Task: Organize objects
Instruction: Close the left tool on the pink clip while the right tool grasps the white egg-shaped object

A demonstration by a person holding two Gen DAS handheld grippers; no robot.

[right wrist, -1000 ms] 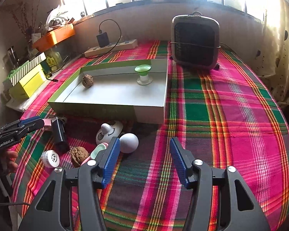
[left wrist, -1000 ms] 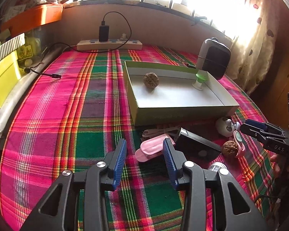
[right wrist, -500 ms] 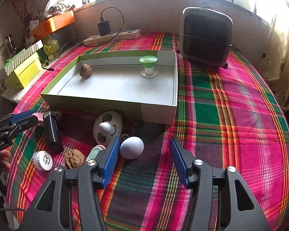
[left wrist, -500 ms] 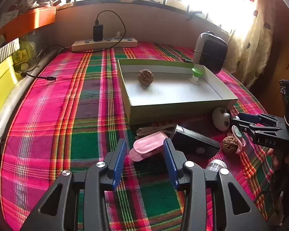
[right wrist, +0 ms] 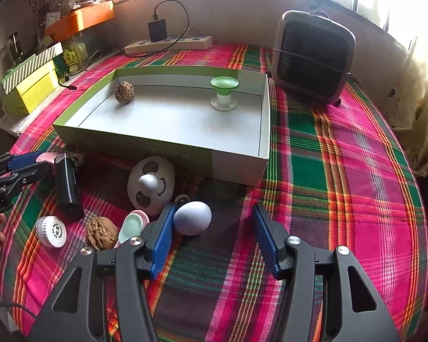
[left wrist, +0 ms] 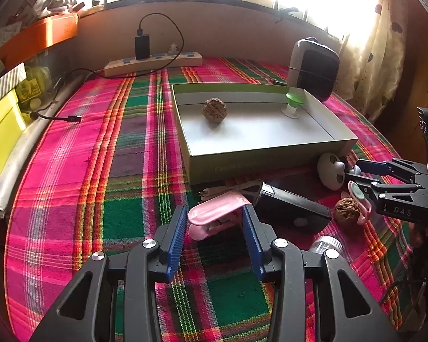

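**Clutter waits beside the tray**

A pink clip (left wrist: 214, 213) lies on the plaid cloth (left wrist: 100, 156) between the spread jaws of the left gripper (left wrist: 212, 236) — untouched. The right gripper (right wrist: 211, 236), also spread, has a pale egg (right wrist: 192, 218) beside its left finger. The green tray (right wrist: 236, 168) behind holds a walnut (right wrist: 124, 92) and green stand (right wrist: 224, 92).

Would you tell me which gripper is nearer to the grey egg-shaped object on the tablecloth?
Right. The right gripper has the grey egg between its open fingers, beside the left one. The left gripper sits across the clutter, around the pink clip.
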